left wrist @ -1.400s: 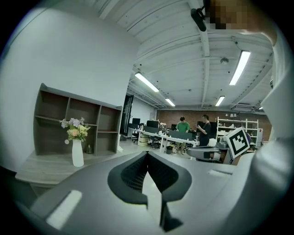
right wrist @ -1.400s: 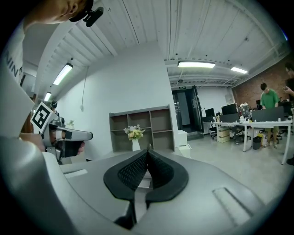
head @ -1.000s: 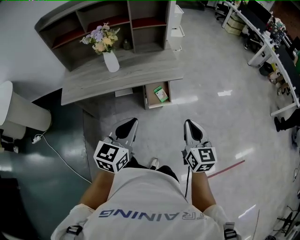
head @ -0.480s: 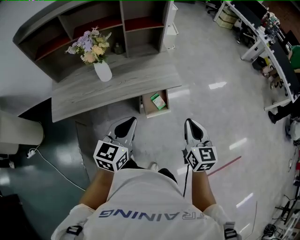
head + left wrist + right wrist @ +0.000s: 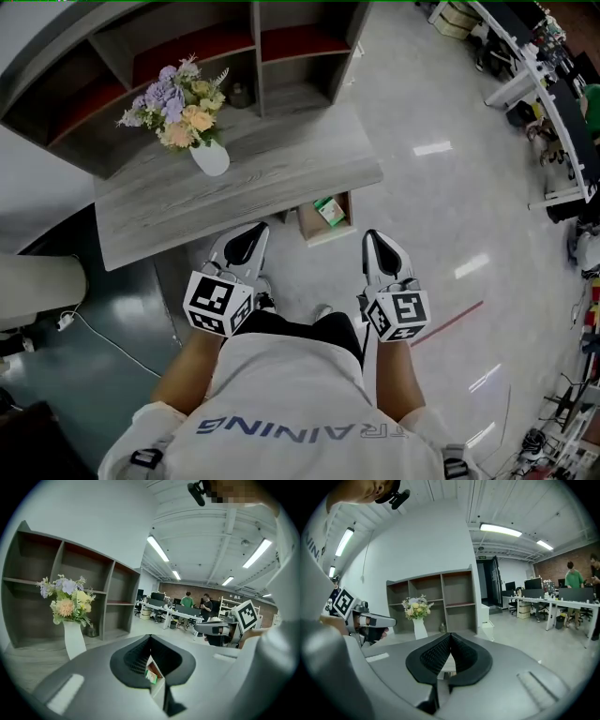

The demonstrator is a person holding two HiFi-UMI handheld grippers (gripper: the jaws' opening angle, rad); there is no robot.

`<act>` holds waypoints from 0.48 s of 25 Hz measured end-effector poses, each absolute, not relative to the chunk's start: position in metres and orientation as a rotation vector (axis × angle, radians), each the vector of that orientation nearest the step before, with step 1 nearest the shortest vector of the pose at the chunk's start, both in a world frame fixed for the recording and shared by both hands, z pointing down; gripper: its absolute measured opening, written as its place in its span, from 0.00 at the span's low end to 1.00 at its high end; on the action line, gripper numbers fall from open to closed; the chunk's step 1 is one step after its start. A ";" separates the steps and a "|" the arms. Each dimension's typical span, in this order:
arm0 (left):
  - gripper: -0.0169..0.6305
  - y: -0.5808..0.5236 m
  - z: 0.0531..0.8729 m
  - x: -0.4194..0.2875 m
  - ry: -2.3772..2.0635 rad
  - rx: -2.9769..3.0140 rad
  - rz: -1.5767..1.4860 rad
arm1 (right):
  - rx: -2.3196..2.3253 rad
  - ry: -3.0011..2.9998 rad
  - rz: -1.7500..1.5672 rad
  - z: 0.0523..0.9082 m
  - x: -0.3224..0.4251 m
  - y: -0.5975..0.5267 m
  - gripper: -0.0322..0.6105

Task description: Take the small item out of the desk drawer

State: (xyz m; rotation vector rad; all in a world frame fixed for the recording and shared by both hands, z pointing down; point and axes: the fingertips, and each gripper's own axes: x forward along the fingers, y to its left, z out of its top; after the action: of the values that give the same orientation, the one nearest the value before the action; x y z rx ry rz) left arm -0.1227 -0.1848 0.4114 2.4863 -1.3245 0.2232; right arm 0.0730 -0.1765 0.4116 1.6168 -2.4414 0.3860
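Black ribbed pads (image 5: 434,654) on my right hand-held gripper (image 5: 450,635) are pressed tip to tip with nothing held. The left hand-held gripper (image 5: 150,638) looks closed the same way and is empty too. Through the slit below the left one's tips I can see the green small item (image 5: 151,676) lying in the open drawer (image 5: 158,692), ahead of that gripper and lower. In the head view the item sits in the drawer under the counter's (image 5: 281,178) front edge. It is ahead of both grippers and in the gap between them, somewhat nearer the right one's tip, and neither touches it. How far below the grippers it lies I can't judge from this steep angle.

Against a second ago, the counter and drawer have come closer. The drawer was well ahead of the grippers then; now it is near their tips, and the left tip overlaps the counter's edge in the head view. The jaws are unchanged, and the grippers keep the same spacing.

Both bare forearms reach forward from the waist. The grippers are side by side and apart, noses toward the counter, with the left marker cube (image 5: 217,303) and right marker cube (image 5: 397,314) nearest the body. On the counter a white vase (image 5: 210,157) of flowers stands before an open shelf unit (image 5: 281,47).
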 end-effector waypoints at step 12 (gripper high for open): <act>0.03 -0.192 0.403 -0.058 -1.367 2.458 0.219 | 1.587 -2.486 0.320 0.399 0.138 -0.207 0.09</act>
State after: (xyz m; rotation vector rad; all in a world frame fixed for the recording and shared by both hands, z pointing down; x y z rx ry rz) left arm -0.0579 -0.1922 0.4034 2.4581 -1.3666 0.2188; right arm 0.1381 -0.2070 0.3986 1.5871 -2.4861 0.3200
